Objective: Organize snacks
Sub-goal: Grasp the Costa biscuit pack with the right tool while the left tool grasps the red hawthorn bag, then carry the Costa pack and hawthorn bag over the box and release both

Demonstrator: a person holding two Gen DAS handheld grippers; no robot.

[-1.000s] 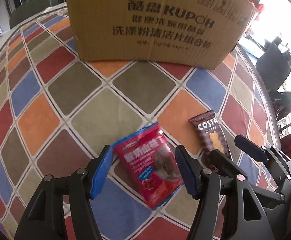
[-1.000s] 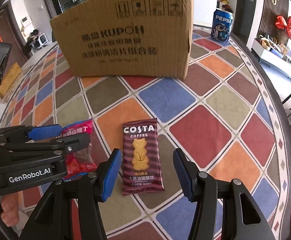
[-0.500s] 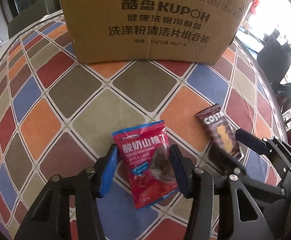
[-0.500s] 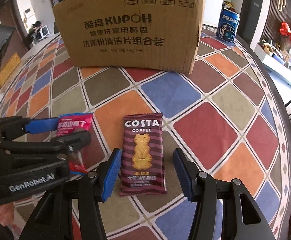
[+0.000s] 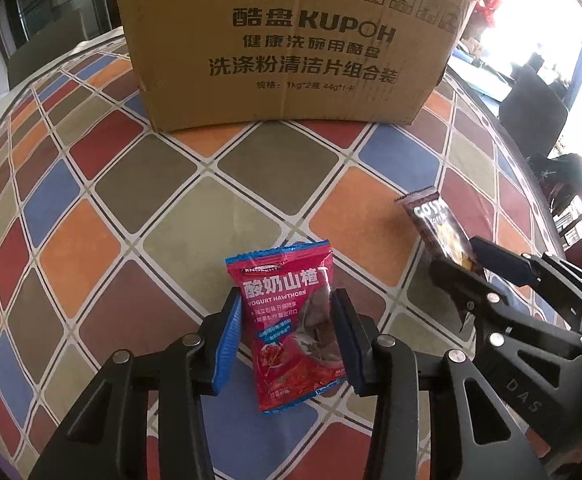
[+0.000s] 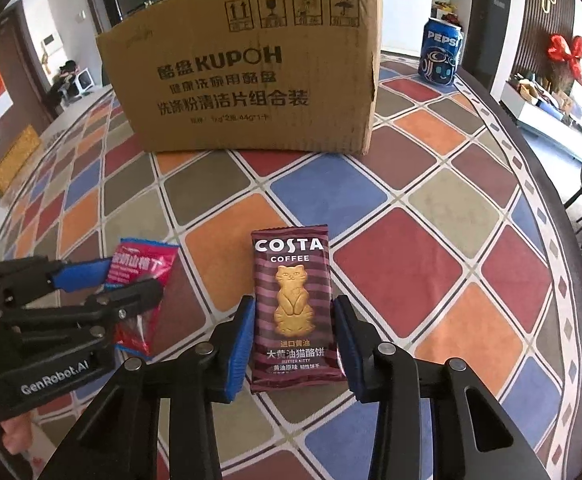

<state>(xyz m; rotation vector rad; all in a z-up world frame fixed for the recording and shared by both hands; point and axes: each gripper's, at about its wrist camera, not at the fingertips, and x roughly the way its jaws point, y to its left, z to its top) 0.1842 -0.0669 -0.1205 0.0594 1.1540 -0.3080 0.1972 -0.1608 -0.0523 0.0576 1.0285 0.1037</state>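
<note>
A red yogurt hawthorn snack bag [image 5: 291, 328] lies on the checkered tablecloth between the blue pads of my left gripper [image 5: 287, 332], which has closed in until both pads touch its sides. A brown Costa cat biscuit pack [image 6: 293, 308] lies between the pads of my right gripper [image 6: 295, 336], also closed against its sides. The Costa pack [image 5: 435, 224] and right gripper [image 5: 487, 272] show at the right of the left wrist view. The red bag [image 6: 143, 272] and left gripper [image 6: 103, 284] show at the left of the right wrist view. Both packs seem to rest on the table.
A large brown cardboard box [image 6: 251, 76] stands on the table behind the snacks, also in the left wrist view [image 5: 291, 48]. A Pepsi can [image 6: 441, 56] stands to the right behind the box. The table edge [image 6: 539, 176] curves along the right.
Both grippers have closed from wide open onto their packs and moved forward, so the red bag and the Costa pack now sit gripped between the pads.
</note>
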